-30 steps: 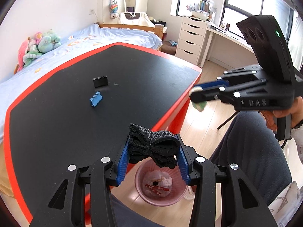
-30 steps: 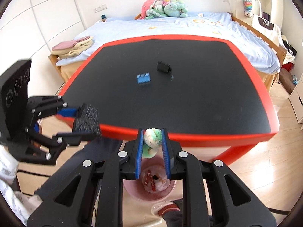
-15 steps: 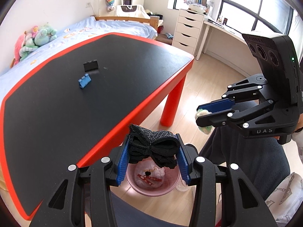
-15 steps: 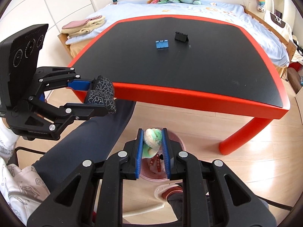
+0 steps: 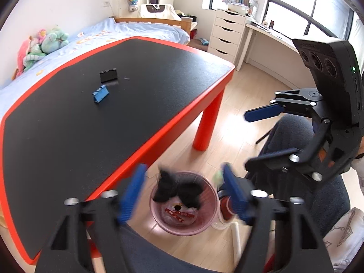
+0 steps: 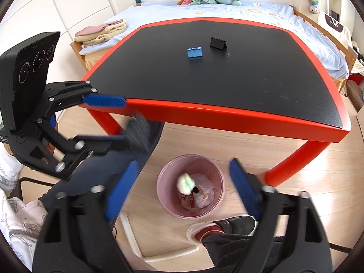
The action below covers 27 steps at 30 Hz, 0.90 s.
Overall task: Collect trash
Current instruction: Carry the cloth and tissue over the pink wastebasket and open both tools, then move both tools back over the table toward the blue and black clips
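Both grippers, left and right, were wide open over the bin.
Black wad and green wad were loose below the fingers; no legible labels.

The table has a black top with a red rim and red legs, and on it lie a blue block and a black block. The bin is translucent pink, the crumpled cloth black, the wad pale green and white, and both grippers carry blue pads on black frames.
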### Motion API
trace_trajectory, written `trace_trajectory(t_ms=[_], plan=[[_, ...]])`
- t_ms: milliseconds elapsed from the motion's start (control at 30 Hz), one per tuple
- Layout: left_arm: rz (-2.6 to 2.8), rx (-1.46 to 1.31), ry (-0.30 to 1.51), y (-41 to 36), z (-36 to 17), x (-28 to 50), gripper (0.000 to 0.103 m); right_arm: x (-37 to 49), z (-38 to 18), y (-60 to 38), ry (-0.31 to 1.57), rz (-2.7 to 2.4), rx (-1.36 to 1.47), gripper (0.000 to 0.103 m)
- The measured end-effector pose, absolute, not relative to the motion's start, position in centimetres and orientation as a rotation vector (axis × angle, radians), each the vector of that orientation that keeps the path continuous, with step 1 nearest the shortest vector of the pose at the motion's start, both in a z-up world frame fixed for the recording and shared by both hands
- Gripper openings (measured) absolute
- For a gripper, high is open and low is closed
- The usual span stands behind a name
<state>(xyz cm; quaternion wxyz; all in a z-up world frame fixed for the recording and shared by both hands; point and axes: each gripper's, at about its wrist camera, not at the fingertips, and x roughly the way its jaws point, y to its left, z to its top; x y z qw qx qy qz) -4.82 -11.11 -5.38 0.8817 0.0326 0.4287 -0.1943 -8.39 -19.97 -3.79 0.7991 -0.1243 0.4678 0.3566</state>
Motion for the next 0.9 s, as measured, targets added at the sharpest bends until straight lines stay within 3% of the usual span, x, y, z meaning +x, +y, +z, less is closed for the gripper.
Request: trace_trajectory(t_ms=[33, 200, 900], plan=[[-0.401, 0.065, 0.888, -11.0, -5.4, -4.9, 0.089, -8.3, -3.9, -20.0, 1.008, 0.753, -0.271, 0.091], [-0.376, 0.054, 0.887, -10.4, -5.3, -4.9, 0.095, -8.1, -4.3, -20.3, 1.015, 0.728, -0.278, 0.096], [-0.337, 0.046, 0.887, -9.0, -4.7, -4.5, 0.095, -7.4, -3.3, -20.0, 0.988, 0.746, -0.272, 0.098]])
